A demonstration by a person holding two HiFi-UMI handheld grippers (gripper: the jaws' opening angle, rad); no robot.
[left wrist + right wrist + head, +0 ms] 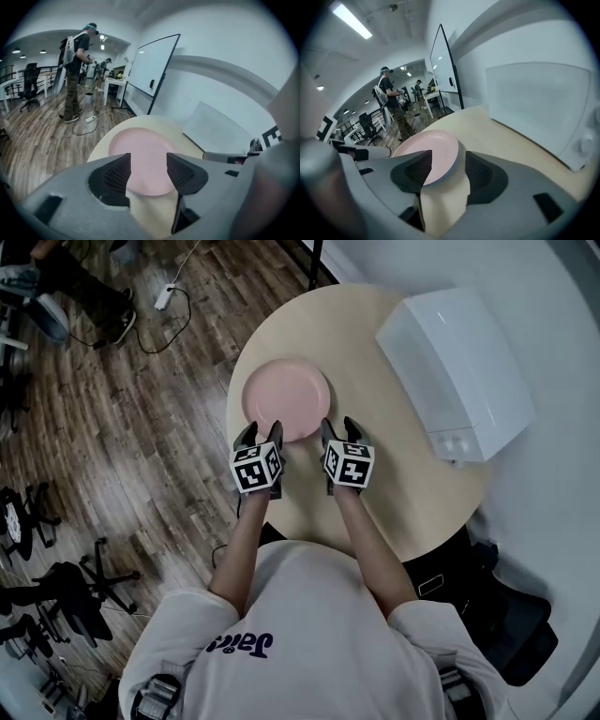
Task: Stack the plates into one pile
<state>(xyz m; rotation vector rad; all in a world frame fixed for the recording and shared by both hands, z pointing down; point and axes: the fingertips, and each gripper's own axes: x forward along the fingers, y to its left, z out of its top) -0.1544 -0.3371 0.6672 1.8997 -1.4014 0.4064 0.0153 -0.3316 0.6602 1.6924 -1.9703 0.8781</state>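
Note:
A pink plate point(286, 399) lies on top of a pile on the round beige table point(403, 493). In the right gripper view a paler plate rim shows under the pink plate point(436, 152). Both grippers hover side by side just over the pile's near edge. My left gripper point(262, 433) is open, its jaws apart with nothing between them, and past them lies the pink plate point(145, 157). My right gripper point(338, 427) is also open and empty, at the plate's near right rim. Neither one touches the plates.
A large white box point(459, 371) lies on the right half of the table, close to a white wall. Wooden floor with a cable and power strip point(164, 296) lies to the left, with office chairs point(75, 592). A person point(77, 70) stands far off beside a whiteboard point(152, 70).

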